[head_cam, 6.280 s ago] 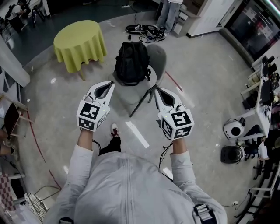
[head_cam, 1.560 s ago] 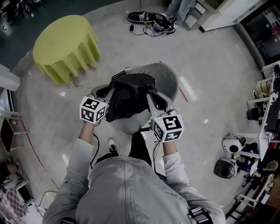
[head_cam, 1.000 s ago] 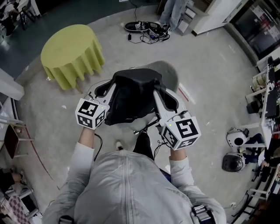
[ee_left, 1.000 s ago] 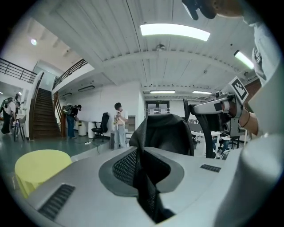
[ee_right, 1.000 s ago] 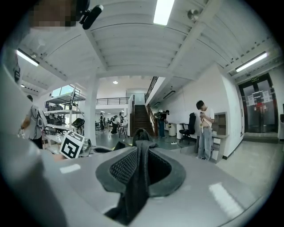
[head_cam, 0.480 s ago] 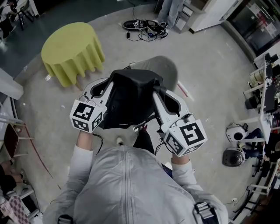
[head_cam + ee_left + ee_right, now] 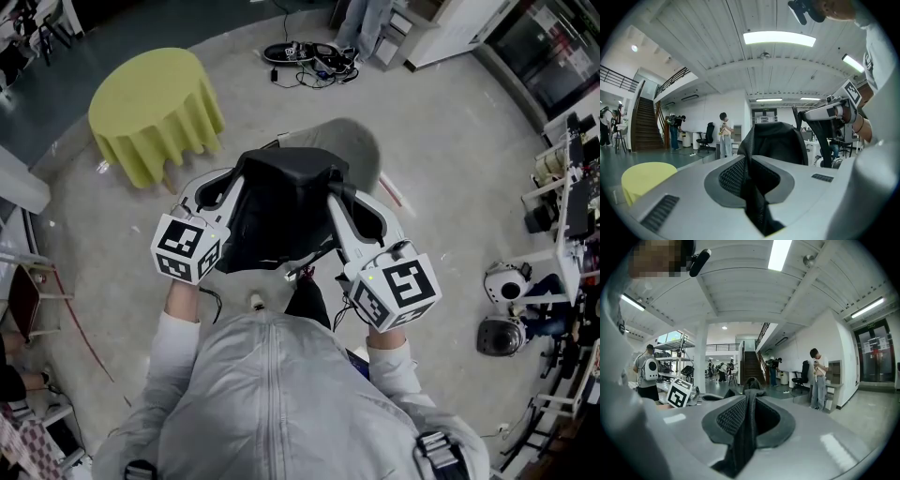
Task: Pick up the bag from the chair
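Observation:
The black bag [image 7: 279,214] hangs above the grey chair [image 7: 349,147], whose seat it hides, carried between both grippers in the head view. My left gripper [image 7: 232,186] is shut on a black strap [image 7: 751,192] at the bag's left side. My right gripper [image 7: 336,199] is shut on another black strap [image 7: 746,430] at its right side. In the left gripper view the bag's body [image 7: 777,143] rises just beyond the jaws, with the right gripper [image 7: 828,110] past it. The right gripper view shows the left gripper's marker cube [image 7: 678,393].
A round table with a yellow-green cloth [image 7: 155,98] stands at the far left. Cables and gear [image 7: 307,56] lie on the floor beyond the chair, beside a standing person [image 7: 361,17]. White and black helmets [image 7: 502,281] and shelving sit at the right.
The bag sat on the chair 6.3 s ago with both grippers short of it; now both grip it and it is off the seat. Hardly any motion in the last half second.

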A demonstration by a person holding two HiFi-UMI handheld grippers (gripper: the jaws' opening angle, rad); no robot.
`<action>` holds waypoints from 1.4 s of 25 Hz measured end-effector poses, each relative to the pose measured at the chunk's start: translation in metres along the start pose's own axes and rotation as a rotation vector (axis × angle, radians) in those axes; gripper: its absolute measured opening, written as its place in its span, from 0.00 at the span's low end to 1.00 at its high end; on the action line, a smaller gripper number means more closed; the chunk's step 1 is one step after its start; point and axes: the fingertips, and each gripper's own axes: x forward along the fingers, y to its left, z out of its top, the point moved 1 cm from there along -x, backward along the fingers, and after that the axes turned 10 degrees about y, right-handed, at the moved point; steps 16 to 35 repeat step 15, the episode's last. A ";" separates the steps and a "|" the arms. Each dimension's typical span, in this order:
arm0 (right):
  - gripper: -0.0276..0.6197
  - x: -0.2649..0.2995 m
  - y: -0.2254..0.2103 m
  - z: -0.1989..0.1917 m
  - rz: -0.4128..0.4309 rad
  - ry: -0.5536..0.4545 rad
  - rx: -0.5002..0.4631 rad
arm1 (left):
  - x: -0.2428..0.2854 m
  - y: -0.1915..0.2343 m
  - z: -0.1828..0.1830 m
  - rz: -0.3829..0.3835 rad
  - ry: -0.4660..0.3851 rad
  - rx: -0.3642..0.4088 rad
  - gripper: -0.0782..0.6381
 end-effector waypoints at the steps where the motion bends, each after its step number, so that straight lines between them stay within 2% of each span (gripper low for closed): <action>1: 0.13 0.000 0.000 -0.001 -0.001 0.001 0.000 | 0.000 0.000 0.000 0.000 0.000 0.001 0.16; 35: 0.13 0.000 -0.010 -0.011 0.006 0.010 0.004 | 0.012 -0.005 -0.008 0.002 0.022 0.001 0.16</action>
